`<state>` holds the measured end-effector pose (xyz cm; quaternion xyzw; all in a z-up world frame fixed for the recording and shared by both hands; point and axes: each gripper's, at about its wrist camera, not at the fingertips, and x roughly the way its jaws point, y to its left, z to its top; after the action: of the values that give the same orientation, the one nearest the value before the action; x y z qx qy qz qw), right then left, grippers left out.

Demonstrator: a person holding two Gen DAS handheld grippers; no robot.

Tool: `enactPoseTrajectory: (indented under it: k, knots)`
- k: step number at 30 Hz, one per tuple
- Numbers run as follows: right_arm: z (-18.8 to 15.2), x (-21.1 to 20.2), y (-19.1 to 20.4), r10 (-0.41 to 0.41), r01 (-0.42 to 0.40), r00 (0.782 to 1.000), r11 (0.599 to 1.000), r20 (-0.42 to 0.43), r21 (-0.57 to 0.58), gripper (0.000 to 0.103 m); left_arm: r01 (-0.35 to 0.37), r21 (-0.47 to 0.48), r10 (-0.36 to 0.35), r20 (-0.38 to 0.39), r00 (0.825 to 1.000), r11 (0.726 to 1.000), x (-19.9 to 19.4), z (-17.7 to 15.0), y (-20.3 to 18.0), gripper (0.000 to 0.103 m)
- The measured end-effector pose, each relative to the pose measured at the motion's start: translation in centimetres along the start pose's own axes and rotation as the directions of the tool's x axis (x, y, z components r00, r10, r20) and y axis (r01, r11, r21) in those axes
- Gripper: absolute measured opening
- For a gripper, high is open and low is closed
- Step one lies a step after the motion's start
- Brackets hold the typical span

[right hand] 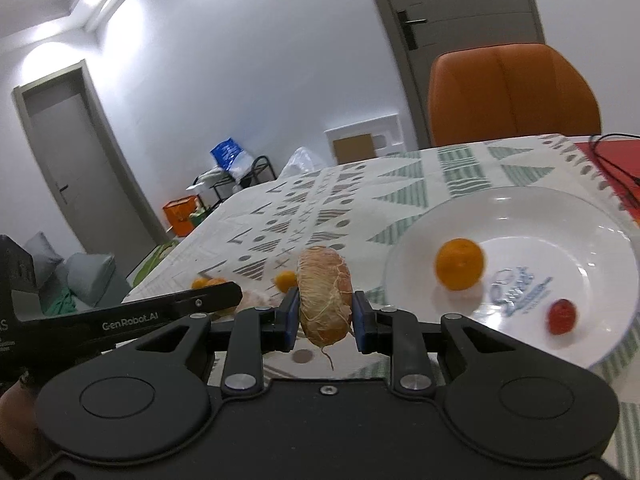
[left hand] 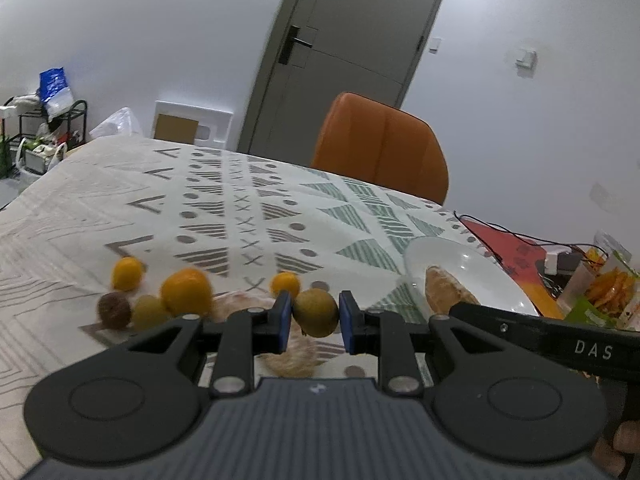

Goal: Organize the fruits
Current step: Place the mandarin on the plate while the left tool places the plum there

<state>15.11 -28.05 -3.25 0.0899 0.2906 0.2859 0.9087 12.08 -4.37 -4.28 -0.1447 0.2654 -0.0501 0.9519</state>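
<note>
In the left wrist view my left gripper is shut on a round green-brown fruit, held just above the patterned tablecloth. Left of it lie three small orange fruits, a brown one and a green one. A peeled citrus piece lies under the gripper. In the right wrist view my right gripper is shut on a peeled citrus segment, just left of the white plate. An orange and a small red fruit are on the plate.
An orange chair stands at the table's far side. A black cable runs over a red mat beyond the plate, with snack packets at the far right. The table's left edge drops to the floor.
</note>
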Motion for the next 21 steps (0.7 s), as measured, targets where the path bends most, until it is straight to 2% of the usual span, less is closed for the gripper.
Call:
enactPoseTrajectory:
  k: [21]
  knots:
    - [-0.4, -3.8, -7.2, -0.126, 0.119, 0.99, 0.988, 0.064, 0.101, 0.025, 0.09, 0.118, -0.087, -0.027, 0.996, 0.989, 3.6, 1.1, -6.9, 0.024]
